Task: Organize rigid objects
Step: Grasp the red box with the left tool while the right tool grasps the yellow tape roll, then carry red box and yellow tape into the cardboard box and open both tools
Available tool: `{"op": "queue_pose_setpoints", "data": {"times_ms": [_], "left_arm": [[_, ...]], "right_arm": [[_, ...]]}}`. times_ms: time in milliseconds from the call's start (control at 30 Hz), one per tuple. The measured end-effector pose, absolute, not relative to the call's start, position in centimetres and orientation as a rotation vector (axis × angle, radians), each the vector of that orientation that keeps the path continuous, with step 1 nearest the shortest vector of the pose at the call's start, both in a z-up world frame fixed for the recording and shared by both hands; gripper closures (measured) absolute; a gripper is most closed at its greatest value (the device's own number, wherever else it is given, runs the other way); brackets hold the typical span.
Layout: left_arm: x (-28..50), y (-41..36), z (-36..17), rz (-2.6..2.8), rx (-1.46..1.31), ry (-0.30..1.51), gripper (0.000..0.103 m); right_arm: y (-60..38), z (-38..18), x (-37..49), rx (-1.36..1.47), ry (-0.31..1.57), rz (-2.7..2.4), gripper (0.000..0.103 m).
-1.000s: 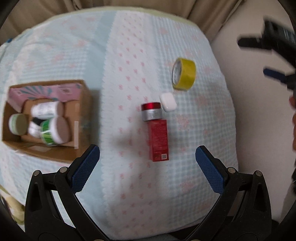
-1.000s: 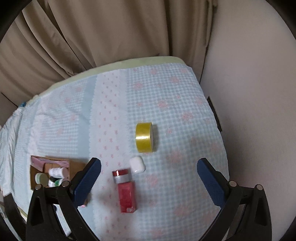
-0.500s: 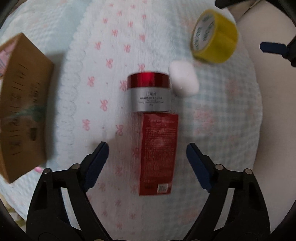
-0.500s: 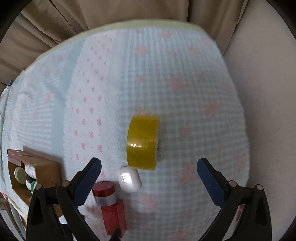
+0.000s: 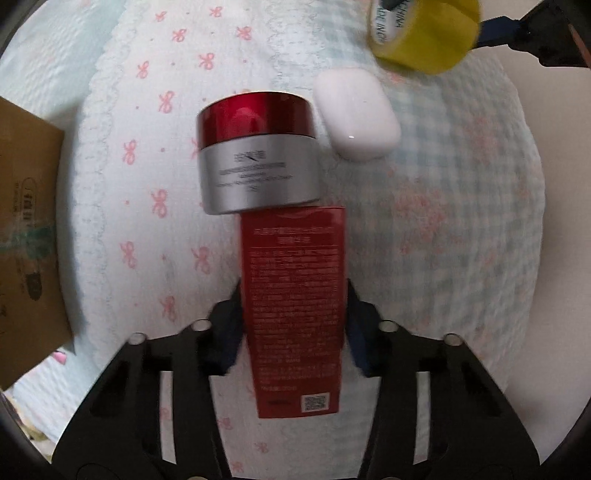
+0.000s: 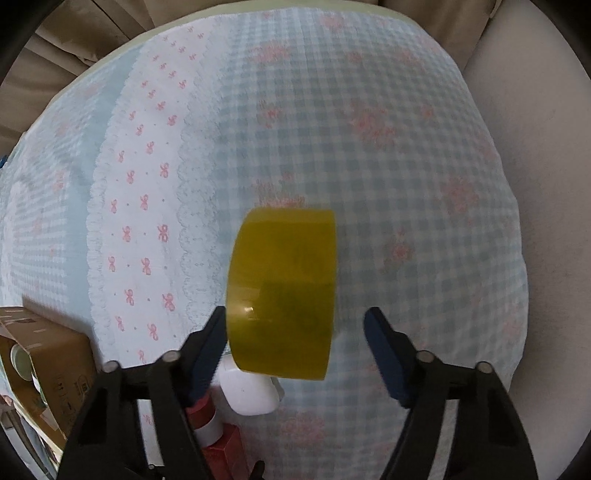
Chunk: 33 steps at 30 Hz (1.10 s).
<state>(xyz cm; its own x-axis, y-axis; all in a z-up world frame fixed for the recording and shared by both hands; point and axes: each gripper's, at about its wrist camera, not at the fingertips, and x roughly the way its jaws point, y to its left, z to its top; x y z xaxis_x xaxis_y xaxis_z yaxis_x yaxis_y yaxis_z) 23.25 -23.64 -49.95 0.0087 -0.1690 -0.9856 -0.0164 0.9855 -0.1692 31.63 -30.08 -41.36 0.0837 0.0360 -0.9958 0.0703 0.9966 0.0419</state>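
A long red box [image 5: 293, 258] lies flat on the patterned bedspread, and my left gripper [image 5: 293, 306] is shut on its long sides. Touching the box's far end is a silver jar with a red lid [image 5: 258, 155], lying on its side, with a white earbud case [image 5: 356, 114] to its right. A yellow tape roll [image 6: 282, 295] stands on its edge between the jaws of my right gripper [image 6: 295, 321]. Those jaws are closing: the left pad is at the roll's side, while the right pad stands clear of it.
A brown cardboard box [image 6: 55, 354] holding several jars sits at the left edge of the bed. Beige curtains [image 6: 92, 33] hang behind the bed, and a pale floor [image 6: 546, 147] lies off its right side. The white case [image 6: 251, 391] sits just below the tape roll.
Both grippers came down onto the bed. The left one closed onto the red box. The right one narrowed around the tape roll, which now sits between its jaws.
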Motion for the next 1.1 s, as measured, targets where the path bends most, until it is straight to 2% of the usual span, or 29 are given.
{"op": "queue_pose_setpoints", "data": {"times_ms": [33,100,400,600,1100], "left_arm": [[23.2,-23.4,-50.0,-0.123,-0.166,1.556,0.063],[23.2,-23.4,-49.9,-0.130,-0.165,1.553,0.063],[22.7,-22.9,-48.6,-0.155,-0.192,1.527,0.065],[22.2,-21.2,-45.4,-0.183,-0.194,1.484,0.065],[18.4,-15.2,-31.2,-0.194,-0.183,1.269,0.065]], "right_arm": [[-30.1,-41.4,31.5,0.093,1.488,-0.021,0.057],[-30.2,-41.3,31.4,0.105,1.482,-0.017,0.065],[-30.0,-40.1,30.3,0.094,1.463,-0.015,0.065],[-29.9,-37.6,28.9,0.117,1.451,-0.009,0.065],[-28.3,-22.5,22.3,0.110,1.257,0.049,0.065]]}}
